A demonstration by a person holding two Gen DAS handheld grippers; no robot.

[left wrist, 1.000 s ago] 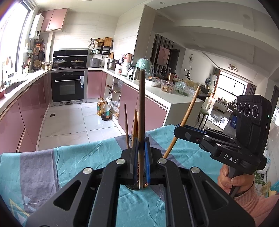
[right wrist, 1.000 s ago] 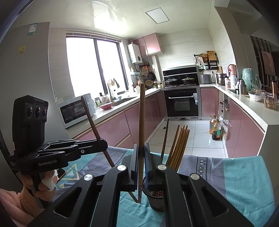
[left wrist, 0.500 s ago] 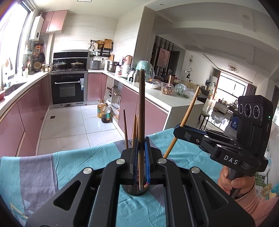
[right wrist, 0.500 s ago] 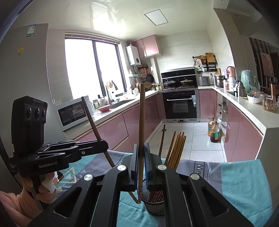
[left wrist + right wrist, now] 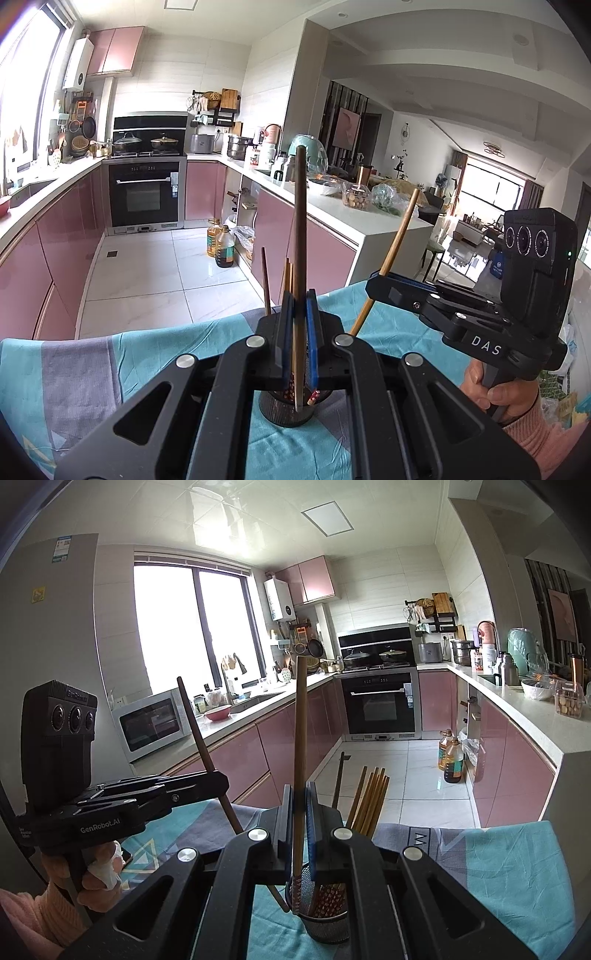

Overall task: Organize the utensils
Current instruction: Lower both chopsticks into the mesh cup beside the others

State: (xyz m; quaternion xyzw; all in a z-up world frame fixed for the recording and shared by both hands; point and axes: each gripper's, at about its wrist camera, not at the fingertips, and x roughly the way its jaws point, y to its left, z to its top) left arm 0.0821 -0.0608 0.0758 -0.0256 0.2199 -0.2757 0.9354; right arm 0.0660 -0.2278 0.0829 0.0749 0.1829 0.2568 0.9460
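Note:
A black mesh holder stands on the teal and grey cloth with several wooden chopsticks upright in it. My left gripper is shut on a dark brown chopstick, held almost upright over the holder. My right gripper is shut on a lighter chopstick, also near upright beside the holder's left rim. The two views show each other's gripper: right gripper with its slanted stick, left gripper with its dark stick. Whether either lower tip is inside the holder I cannot tell.
The cloth-covered table ends at a far edge, with white floor tiles beyond. Pink kitchen cabinets, an oven and oil bottles stand behind. A person's hands in pink sleeves hold the gripper handles.
Both grippers keep their chopsticks and stay shut. The holder shows a little more below the left jaws than a second ago; otherwise hardly anything has shifted.

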